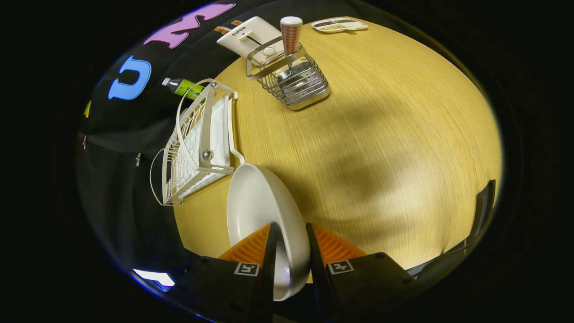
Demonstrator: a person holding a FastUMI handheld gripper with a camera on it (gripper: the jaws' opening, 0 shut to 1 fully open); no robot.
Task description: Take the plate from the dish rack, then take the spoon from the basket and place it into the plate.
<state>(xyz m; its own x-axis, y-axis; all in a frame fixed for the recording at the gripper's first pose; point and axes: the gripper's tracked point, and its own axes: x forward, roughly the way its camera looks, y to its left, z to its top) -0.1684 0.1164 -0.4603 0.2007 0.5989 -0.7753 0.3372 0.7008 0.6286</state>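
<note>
My gripper (290, 251) is shut on the rim of a white plate (255, 211), which stands on edge between the fingers above the wooden table (381, 148). Just beyond the plate stands the white wire dish rack (197, 143) at the table's edge, with nothing in its slots. Farther off is a metal wire basket (293, 78) holding a spoon (290, 40) with a red-and-white checked handle that sticks up out of it.
Behind the basket sits a white toaster (244, 36) with toast in it. A divided white tray with food (339, 24) lies at the far side of the table. A green bottle (181, 86) lies behind the rack. A dark chair back (482, 211) stands beside the table.
</note>
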